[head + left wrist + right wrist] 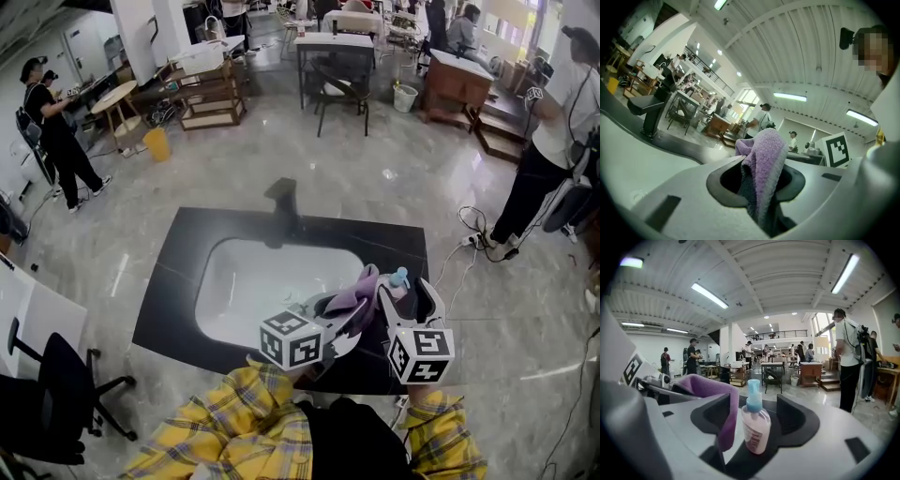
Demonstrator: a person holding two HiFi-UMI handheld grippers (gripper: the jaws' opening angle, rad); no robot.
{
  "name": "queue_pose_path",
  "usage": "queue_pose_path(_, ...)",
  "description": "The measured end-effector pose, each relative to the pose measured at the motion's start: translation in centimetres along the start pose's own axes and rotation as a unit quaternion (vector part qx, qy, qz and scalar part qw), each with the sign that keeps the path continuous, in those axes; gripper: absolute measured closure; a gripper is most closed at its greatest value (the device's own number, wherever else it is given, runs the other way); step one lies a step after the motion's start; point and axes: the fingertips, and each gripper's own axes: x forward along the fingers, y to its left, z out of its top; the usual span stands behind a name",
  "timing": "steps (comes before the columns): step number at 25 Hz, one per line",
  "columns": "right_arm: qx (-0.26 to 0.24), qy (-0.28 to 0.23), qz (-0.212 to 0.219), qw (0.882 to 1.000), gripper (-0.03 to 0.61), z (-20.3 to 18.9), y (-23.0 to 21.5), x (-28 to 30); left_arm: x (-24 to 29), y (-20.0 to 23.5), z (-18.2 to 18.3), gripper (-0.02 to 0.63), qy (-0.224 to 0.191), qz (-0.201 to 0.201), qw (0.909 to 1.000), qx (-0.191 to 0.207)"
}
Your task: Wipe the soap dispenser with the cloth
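1. Left gripper point(758, 183): we record it clamped on the purple cloth point(764, 157).
2. Right gripper point(754, 414): jaws wide apart, with the pink soap dispenser point(756, 426) standing between them, clear of both.
3. The dispenser is at the black bench's point(167, 292) right side, right of the sink point(246, 281), with the cloth just to its left.

White ceiling tube lamps point(708, 295) give bright, even light; the glossy grey marble floor point(389, 173) shows glare. Both gripper views curve and darken at their edges, and the purple terry cloth point(764, 159) looks soft.
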Motion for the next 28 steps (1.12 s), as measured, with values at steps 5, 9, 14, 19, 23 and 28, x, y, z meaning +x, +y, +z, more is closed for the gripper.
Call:
queue_pose_path(5, 0.018, -0.021, 0.030, 0.999, 0.305, 0.2, -1.2, -0.8, 1.7, -2.2, 1.0, 0.526, -0.024, -0.024, 0.9993, 0.019)
queue_pose_path(9, 0.022, -0.022, 0.050, 0.998, 0.305, 0.0, -2.1, -0.9, 2.4, -2.6, 0.3, 0.526, -0.023, -0.031, 0.9991, 0.021)
queue_pose_path(14, 0.020, -0.019, 0.074, 0.997, 0.305, -0.5, -2.3, -0.7, 2.6, -2.6, -0.9, 0.525, -0.013, -0.028, 0.9992, 0.027)
queue_pose_path(19, 0.019, -0.011, 0.092, 0.996, 0.305, -1.3, -1.9, -0.5, 2.2, -2.3, -1.9, 0.526, -0.005, -0.020, 0.9996, 0.020)
queue_pose_path(23, 0.020, -0.008, 0.099, 0.995, 0.305, -1.6, -1.8, -0.5, 2.2, -1.8, -3.2, 0.526, 0.010, -0.012, 0.9998, 0.011)
queue_pose_path(28, 0.013, -0.005, 0.112, 0.994, 0.305, -1.8, -1.8, -0.6, 2.7, -1.7, -4.5, 0.526, 0.031, -0.014, 0.9994, -0.009)
